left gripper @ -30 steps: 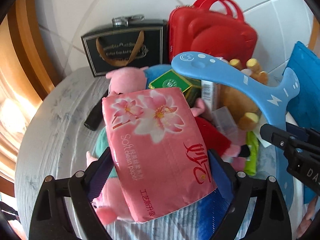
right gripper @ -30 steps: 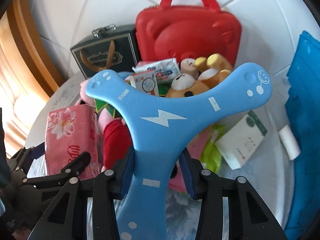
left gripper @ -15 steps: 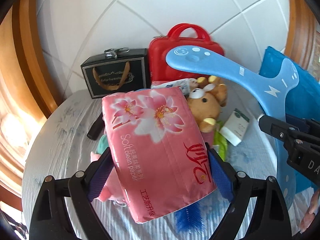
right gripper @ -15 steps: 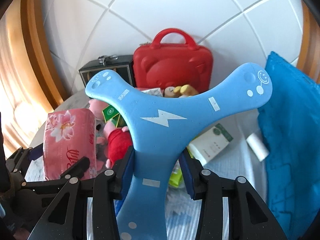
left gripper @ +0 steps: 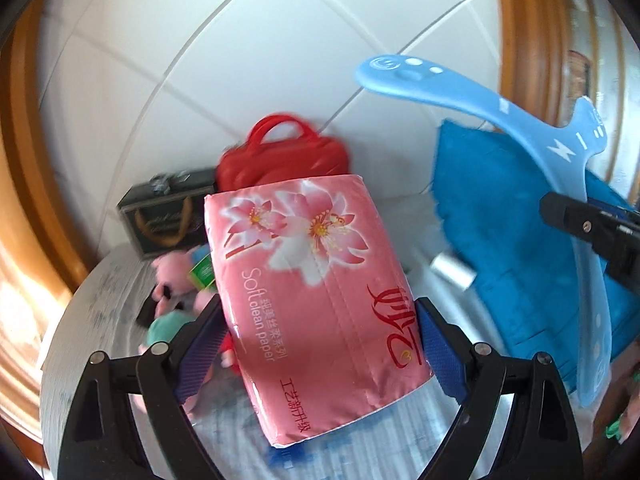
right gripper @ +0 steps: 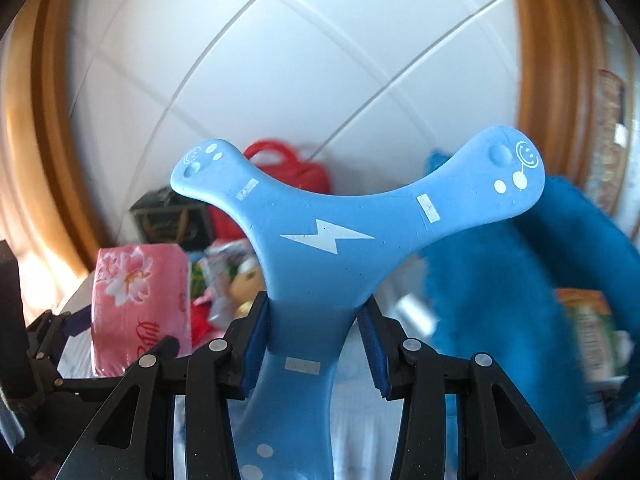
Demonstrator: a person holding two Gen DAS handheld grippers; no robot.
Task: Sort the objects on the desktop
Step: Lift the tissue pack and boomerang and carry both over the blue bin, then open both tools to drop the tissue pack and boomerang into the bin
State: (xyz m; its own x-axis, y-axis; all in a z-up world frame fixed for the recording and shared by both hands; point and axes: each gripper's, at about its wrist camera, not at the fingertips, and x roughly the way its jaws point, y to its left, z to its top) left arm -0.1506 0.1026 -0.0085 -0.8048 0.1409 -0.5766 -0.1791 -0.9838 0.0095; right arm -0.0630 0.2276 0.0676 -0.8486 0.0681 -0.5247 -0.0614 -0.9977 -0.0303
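Left wrist view showed the left claw (left gripper: 320, 344) clenched on the soft, light tissue pack (left gripper: 316, 296) above the desk (left gripper: 92, 312), held across its middle, while the right claw (right gripper: 314, 344) grasped the stiff boomerang (right gripper: 320, 240) by one arm.

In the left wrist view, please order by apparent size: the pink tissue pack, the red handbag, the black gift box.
1. pink tissue pack, largest, but it is nearest the camera, so this may mislead.
2. red handbag.
3. black gift box, partly hidden; close to the handbag.
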